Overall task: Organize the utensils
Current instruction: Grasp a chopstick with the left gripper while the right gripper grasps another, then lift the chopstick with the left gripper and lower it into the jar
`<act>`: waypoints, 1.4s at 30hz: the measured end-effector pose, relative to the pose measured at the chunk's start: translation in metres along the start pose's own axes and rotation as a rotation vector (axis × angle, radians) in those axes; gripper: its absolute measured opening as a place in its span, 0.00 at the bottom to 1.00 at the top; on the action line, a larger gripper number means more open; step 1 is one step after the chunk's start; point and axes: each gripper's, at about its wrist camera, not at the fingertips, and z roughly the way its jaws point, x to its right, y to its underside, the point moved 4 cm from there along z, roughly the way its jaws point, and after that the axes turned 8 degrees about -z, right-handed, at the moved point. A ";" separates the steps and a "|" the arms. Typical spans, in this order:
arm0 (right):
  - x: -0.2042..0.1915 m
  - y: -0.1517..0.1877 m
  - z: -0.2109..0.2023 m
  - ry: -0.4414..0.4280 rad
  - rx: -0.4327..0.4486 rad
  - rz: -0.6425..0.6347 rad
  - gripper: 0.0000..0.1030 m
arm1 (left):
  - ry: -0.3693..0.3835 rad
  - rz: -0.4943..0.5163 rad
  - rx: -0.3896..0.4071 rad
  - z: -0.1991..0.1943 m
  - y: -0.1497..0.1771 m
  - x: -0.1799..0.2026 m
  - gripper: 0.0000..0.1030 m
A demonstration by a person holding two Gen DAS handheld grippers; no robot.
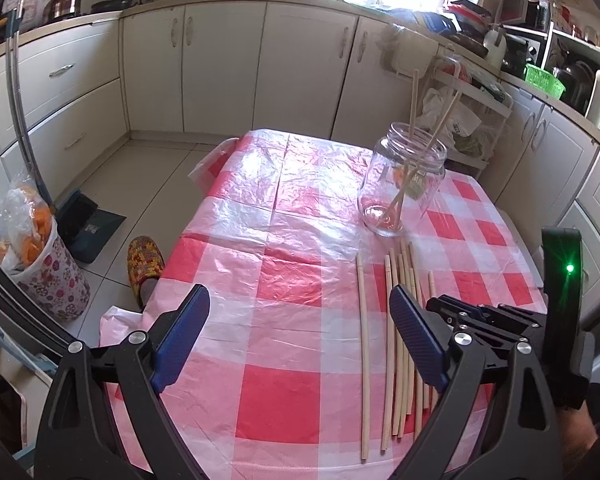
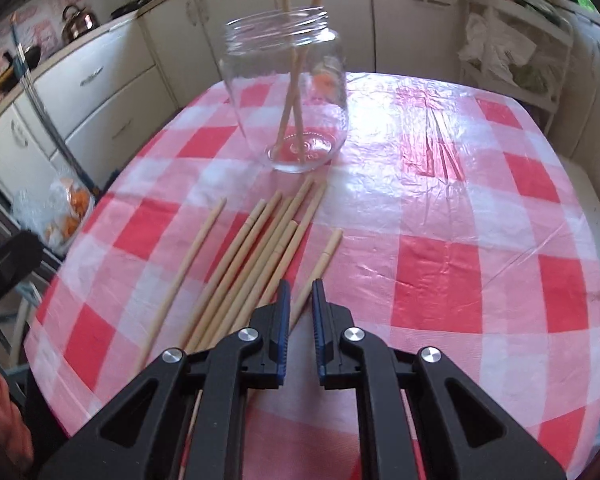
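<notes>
A clear glass jar [image 1: 402, 178] [image 2: 288, 92] stands on the red-and-white checked table with two wooden chopsticks [image 1: 414, 100] [image 2: 296, 80] leaning inside it. Several more chopsticks [image 1: 396, 344] [image 2: 244, 264] lie side by side on the cloth in front of the jar. My left gripper [image 1: 300, 320] is wide open and empty, above the table left of the loose chopsticks. My right gripper [image 2: 301, 292] has its jaws nearly closed with a narrow gap; the rightmost chopstick [image 2: 320, 268] runs into that gap. The right gripper also shows in the left wrist view [image 1: 492, 316].
The table [image 1: 292, 272] [image 2: 480, 240] stands in a kitchen with white cabinets [image 1: 220, 60] behind. A floral bin [image 1: 48, 272] with a bag, a dustpan [image 1: 88, 224] and a slipper [image 1: 146, 264] lie on the floor at left. A wire rack [image 2: 512, 52] stands beyond the table.
</notes>
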 end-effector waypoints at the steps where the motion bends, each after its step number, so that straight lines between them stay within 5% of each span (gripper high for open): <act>1: 0.001 0.001 -0.001 0.009 -0.005 -0.016 0.11 | -0.001 0.011 -0.010 0.004 0.000 0.002 0.85; 10: 0.022 0.006 -0.008 0.039 -0.055 -0.176 0.10 | -0.012 0.150 -0.107 0.050 0.002 0.025 0.85; 18: 0.047 0.014 -0.015 -0.057 -0.046 -0.035 0.10 | -0.049 0.237 -0.175 0.086 0.007 0.047 0.71; 24: 0.050 0.017 -0.018 -0.059 -0.037 -0.002 0.10 | -0.055 0.250 -0.197 0.101 0.013 0.057 0.49; 30: 0.045 0.017 -0.018 -0.032 -0.043 -0.023 0.11 | -0.004 0.216 -0.220 0.097 0.013 0.062 0.06; 42: 0.042 0.015 -0.015 -0.030 -0.079 -0.045 0.09 | -0.005 0.227 -0.265 0.099 0.005 0.053 0.06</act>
